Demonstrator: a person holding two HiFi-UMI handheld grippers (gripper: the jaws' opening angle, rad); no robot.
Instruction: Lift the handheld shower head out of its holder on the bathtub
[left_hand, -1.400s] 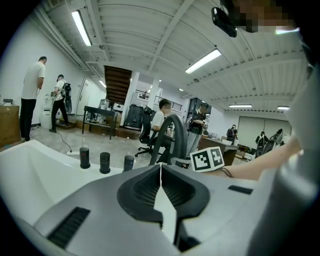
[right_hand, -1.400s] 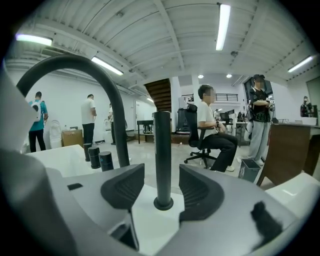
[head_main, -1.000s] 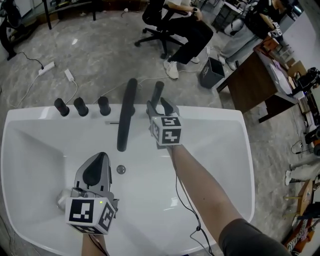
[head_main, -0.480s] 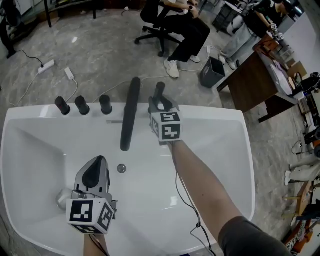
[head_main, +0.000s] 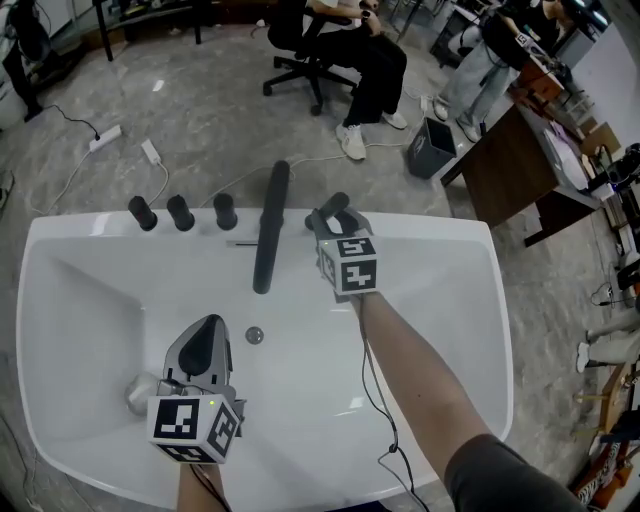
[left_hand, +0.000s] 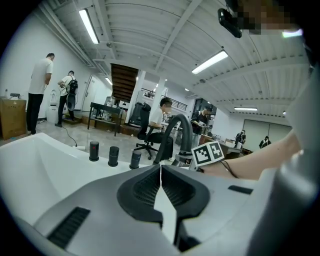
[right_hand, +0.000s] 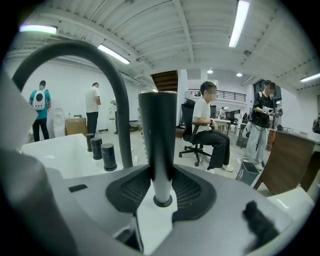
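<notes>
The handheld shower head (head_main: 334, 206) is a black wand that stands at the far rim of the white bathtub (head_main: 440, 240), right of the spout. My right gripper (head_main: 331, 219) is shut on its handle. In the right gripper view the wand (right_hand: 157, 135) rises between the pads, and its silver lower end meets a dark ring (right_hand: 162, 201) on the white rim. My left gripper (head_main: 208, 327) hangs over the tub's inside near the drain (head_main: 254, 335). It is shut (left_hand: 161, 172) with nothing between its fingers.
A black arched faucet spout (head_main: 270, 240) reaches over the tub just left of the shower head. Three black knobs (head_main: 180, 212) line the rim further left. A grey round object (head_main: 140, 393) lies in the tub by my left gripper. People, office chairs and desks stand beyond.
My right gripper's jaws have come together on the shower head's handle, which was standing between open jaws a second ago. The left gripper has stayed in place.
</notes>
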